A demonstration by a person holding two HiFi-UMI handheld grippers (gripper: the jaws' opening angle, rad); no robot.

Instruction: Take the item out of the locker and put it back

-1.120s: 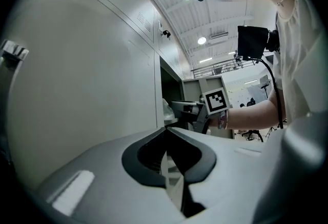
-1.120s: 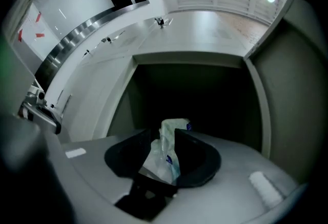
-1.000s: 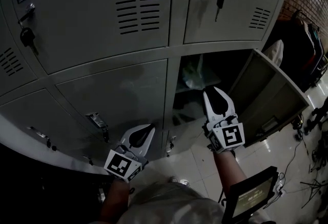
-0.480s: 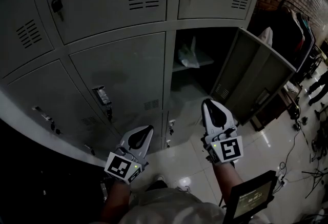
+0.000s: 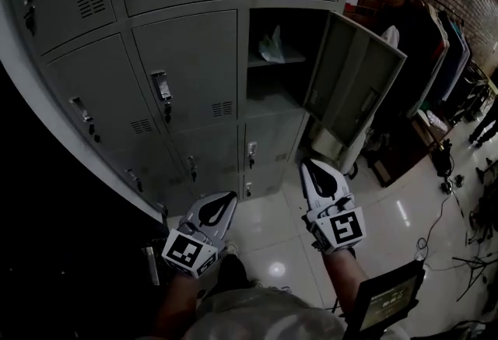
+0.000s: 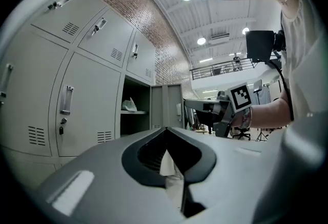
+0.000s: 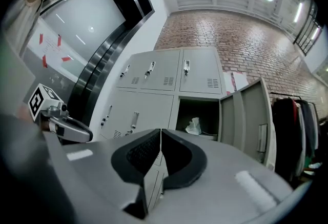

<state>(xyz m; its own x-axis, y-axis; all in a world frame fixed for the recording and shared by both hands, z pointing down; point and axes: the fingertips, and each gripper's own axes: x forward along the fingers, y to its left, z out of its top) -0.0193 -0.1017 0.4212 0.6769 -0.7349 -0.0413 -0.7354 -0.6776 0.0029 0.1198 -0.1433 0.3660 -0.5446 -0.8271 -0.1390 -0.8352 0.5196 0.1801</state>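
An open locker (image 5: 274,70) stands in the grey locker bank, and a white crumpled bag (image 5: 271,46) lies on its shelf. The same bag (image 7: 193,126) shows in the right gripper view and, small, as a bag (image 6: 129,104) in the left gripper view. Both grippers hang low over the floor tiles, well back from the locker. My left gripper (image 5: 231,195) is shut and holds nothing. So is my right gripper (image 5: 305,164), its jaws meeting at the tips (image 7: 161,129), with nothing between them. In the left gripper view the closed left gripper (image 6: 165,128) points towards the lockers.
The locker door (image 5: 354,82) swings out to the right. Closed lockers with handles and keys (image 5: 162,89) fill the left. A clothes rack (image 5: 440,43) stands by the brick wall, cables (image 5: 459,233) lie on the floor, and a small screen (image 5: 385,299) sits below my right arm.
The view has pulled back and the lockers now look farther and smaller. Both grippers have drawn away from the open locker and now hang over the floor tiles.
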